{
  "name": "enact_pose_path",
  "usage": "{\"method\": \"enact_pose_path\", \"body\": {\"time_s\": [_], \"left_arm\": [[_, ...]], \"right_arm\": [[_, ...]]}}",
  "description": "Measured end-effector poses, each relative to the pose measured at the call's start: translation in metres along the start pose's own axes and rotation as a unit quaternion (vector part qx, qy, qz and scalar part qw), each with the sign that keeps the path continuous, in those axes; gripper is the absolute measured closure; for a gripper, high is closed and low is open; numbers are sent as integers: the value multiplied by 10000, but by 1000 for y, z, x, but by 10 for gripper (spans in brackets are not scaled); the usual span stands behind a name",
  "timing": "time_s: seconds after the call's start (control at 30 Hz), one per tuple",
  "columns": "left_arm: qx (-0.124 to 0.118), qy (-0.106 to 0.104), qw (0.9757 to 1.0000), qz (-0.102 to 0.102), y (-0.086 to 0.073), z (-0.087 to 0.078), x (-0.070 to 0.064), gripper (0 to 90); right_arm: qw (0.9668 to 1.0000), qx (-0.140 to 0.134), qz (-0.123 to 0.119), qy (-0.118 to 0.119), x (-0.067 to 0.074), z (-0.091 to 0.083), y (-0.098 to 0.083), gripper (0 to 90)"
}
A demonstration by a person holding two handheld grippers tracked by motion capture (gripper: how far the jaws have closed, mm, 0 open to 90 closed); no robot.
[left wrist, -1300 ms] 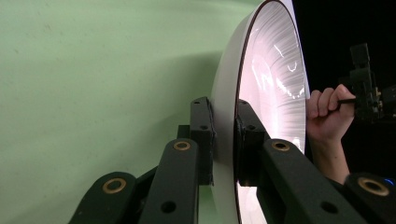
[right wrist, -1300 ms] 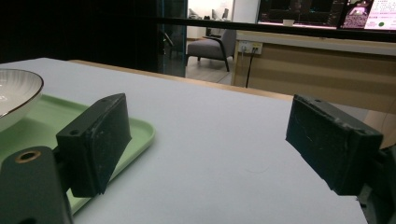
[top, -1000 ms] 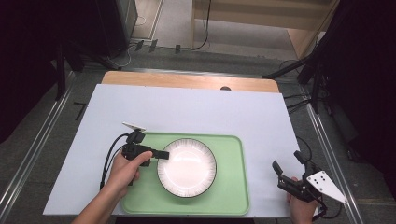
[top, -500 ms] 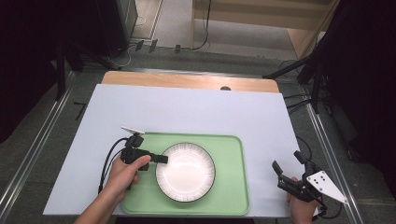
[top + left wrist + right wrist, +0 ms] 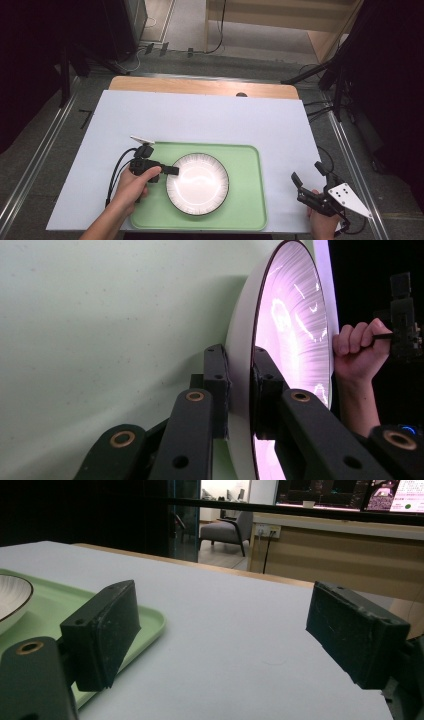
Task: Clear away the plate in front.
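A pale lavender-white tabletop (image 5: pixel 210 120) with a wooden far edge (image 5: pixel 200 86) fills mid-frame; grey floor and dark stands lie beyond. At lower centre, the round white ribbed plate (image 5: pixel 197 183) sits on a pale green plastic tray (image 5: pixel 245 200). The left gripper (image 5: pixel 170 170) pinches its left rim; the right gripper (image 5: pixel 306 189), lower right, gapes empty.

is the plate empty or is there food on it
Empty. The plate on the green tray shows a bare white inside in the high view, and the left gripper view shows nothing on it.
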State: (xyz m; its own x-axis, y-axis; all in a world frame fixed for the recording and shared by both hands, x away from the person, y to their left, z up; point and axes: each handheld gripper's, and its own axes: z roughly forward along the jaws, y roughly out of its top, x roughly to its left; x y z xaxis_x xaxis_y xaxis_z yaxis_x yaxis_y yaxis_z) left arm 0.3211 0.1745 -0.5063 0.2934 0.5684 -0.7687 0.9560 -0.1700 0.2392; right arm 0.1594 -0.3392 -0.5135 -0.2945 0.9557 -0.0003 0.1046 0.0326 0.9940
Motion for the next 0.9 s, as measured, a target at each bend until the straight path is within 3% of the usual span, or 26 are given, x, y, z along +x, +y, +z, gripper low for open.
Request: {"method": "enact_pose_path", "body": {"time_s": [0.3, 0.5, 0.57, 0.6, 0.63, 0.67, 0.73, 0.8, 0.9], "left_arm": [[-77, 129, 9998, 100, 0, 0, -2, 788], [-280, 2, 9991, 305, -2, -3, -5, 587], [-452, -51, 9983, 368, -2, -7, -7, 548], [-506, -86, 9978, 412, -3, -9, -8, 506], [-598, -103, 9971, 460, -3, -11, -9, 407], [-696, -138, 9960, 542, -3, -13, -9, 407], [-847, -368, 9929, 754, -4, -17, -11, 287], [-1091, -433, 9879, 1016, -7, -22, -14, 179], [-1653, -286, 9757, 1411, -14, -31, -20, 27]], "right_arm": [[10000, 3, -1, -2, 0, 0, 0, 145], [10000, 5, 0, -5, 0, 0, 0, 145], [10000, 5, -2, -8, 0, 0, 0, 144], [10000, 8, -5, -11, 0, 0, 0, 145], [10000, 8, -5, -14, 0, 0, 0, 144], [10000, 8, -5, -14, 0, 0, 0, 144], [10000, 9, -10, -17, 0, 0, 0, 145], [10000, 13, -7, -20, 0, 0, 0, 145], [10000, 3, -18, -19, 0, 0, 0, 145]]}}
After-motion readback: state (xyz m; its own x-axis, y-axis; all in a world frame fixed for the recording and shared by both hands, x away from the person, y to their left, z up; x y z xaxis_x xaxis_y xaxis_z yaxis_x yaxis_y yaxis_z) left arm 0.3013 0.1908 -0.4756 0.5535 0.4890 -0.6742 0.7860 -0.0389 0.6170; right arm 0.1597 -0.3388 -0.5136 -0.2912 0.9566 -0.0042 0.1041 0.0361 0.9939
